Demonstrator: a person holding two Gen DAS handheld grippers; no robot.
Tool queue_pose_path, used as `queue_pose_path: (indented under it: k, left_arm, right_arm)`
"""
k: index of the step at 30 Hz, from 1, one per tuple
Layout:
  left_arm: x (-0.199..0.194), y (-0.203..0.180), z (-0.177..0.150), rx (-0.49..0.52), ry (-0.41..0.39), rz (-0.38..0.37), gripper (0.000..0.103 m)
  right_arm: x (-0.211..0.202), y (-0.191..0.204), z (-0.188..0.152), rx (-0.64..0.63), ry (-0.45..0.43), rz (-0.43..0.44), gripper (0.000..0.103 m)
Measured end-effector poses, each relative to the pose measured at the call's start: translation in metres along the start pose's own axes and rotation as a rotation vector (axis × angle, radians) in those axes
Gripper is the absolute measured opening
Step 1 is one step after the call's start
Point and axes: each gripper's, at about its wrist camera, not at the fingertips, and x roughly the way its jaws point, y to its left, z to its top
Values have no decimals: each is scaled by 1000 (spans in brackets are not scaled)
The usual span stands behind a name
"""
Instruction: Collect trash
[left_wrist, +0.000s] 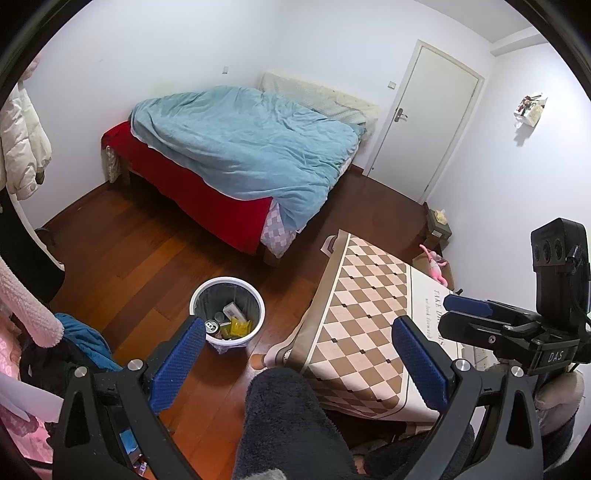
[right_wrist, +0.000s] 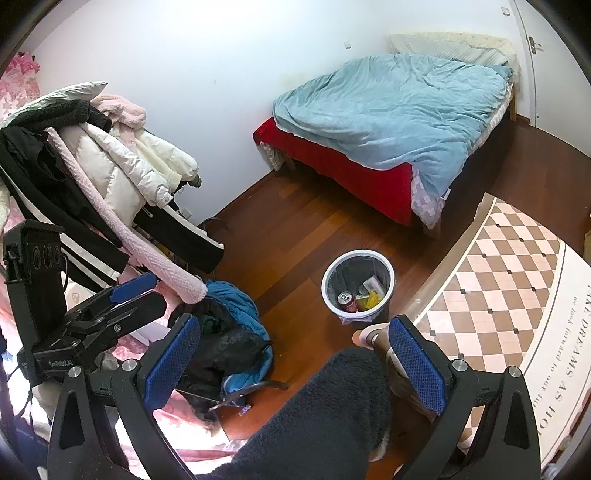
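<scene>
A white trash bin with a dark liner stands on the wooden floor; it also shows in the right wrist view. Inside lie a red soda can, a yellow wrapper and a pale carton; the can and wrapper show in the left wrist view too. My left gripper is open and empty, high above the floor, right of the bin. My right gripper is open and empty, held near the bin. Each gripper shows in the other's view, the right and the left.
A bed with a blue duvet and red sheet stands by the far wall. A checkered mat lies right of the bin. Coats hang on a rack; clothes are piled below. A dark fuzzy slipper is in front. A door is at right.
</scene>
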Motion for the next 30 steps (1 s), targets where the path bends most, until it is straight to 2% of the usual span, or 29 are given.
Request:
queue_pose_path:
  k: [30]
  left_arm:
    - [-2, -3, 1, 0, -7, -1, 103]
  right_arm:
    - [-7, -4, 2, -4, 3, 9, 103]
